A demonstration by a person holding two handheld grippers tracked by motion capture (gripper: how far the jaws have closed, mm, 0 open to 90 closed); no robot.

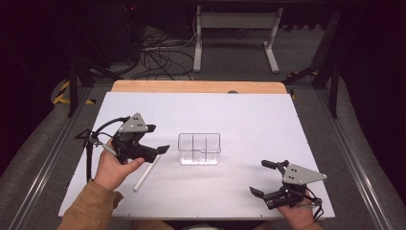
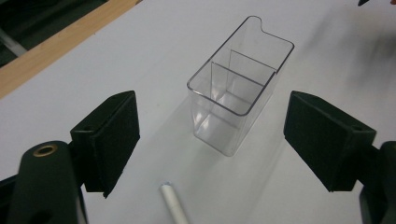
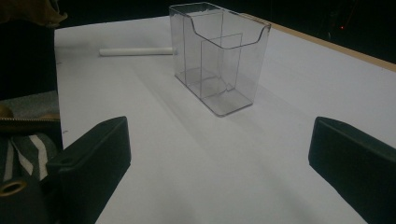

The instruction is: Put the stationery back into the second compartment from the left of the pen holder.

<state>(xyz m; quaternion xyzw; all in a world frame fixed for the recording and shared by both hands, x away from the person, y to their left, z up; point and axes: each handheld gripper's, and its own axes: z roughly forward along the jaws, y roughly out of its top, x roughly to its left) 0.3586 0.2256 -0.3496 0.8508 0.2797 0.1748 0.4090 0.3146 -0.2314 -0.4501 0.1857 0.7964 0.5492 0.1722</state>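
Left claw [image 1: 155, 139] spread, empty, hovering above stick [image 1: 147, 172], left of centre; approach step. Next: lower, pinch stick, carry to box [image 1: 199, 148]. Right claw [image 1: 268, 177] spread, idle, lower right.

White stick [image 2: 173, 201] cut off by bottom edge, top-right corner blurred

Black tongs [image 1: 159, 139] with grey three-cornered plates, black cables, tan sleeve [image 1: 91, 208].

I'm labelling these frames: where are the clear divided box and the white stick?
clear divided box [image 1: 199, 149], high view, front wall.
white stick [image 1: 147, 173], high view, middle of its length.
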